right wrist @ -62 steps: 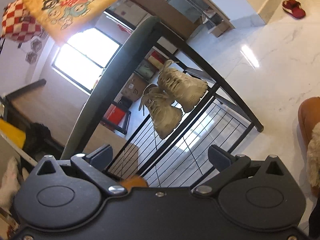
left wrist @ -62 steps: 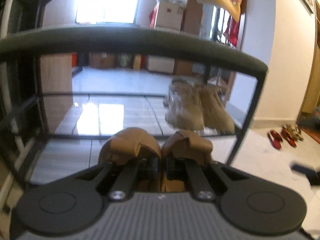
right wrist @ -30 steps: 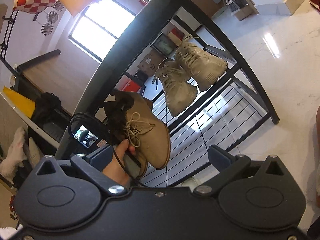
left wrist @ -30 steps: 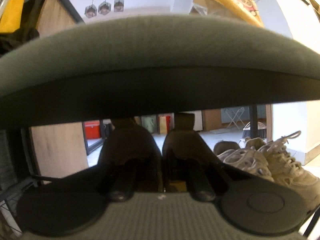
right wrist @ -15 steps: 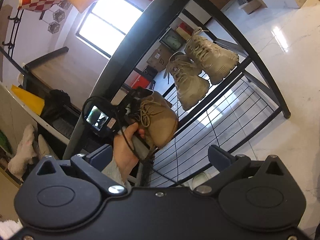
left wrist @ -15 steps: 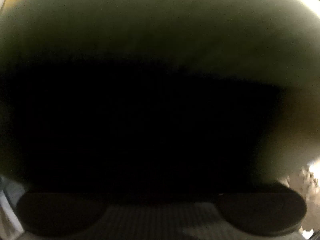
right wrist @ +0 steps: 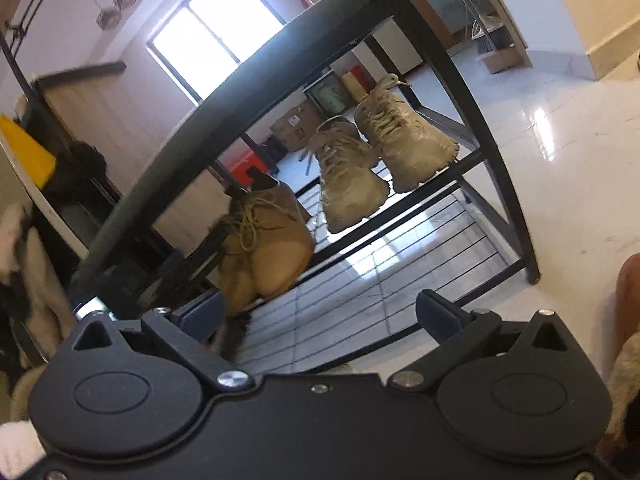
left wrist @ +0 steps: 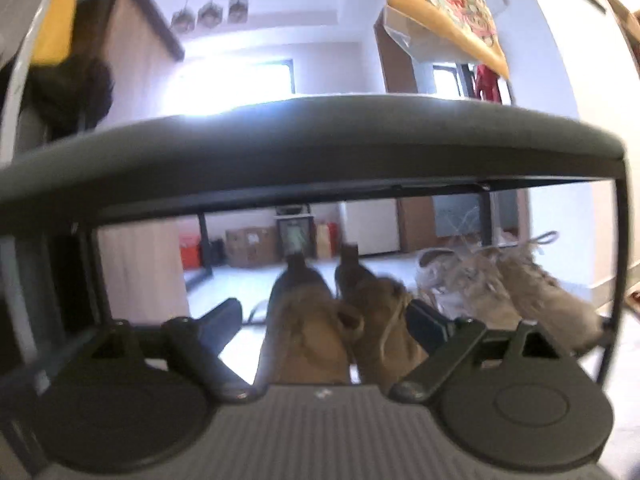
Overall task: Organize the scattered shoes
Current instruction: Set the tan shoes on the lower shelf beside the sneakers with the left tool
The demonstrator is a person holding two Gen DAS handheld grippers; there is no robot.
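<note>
Left wrist view: left claw spread wide, tan boots between fingers on rack shelf, beige sneakers right. Right claw wide, empty.

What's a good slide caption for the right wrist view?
Tan boots and beige sneakers lined up on the wire shoe rack, seen past the open right claw.

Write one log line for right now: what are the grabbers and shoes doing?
left gripper: open, tan boots between fingers, on rack shelf | right gripper: open, empty | beige sneakers: same shelf
</note>
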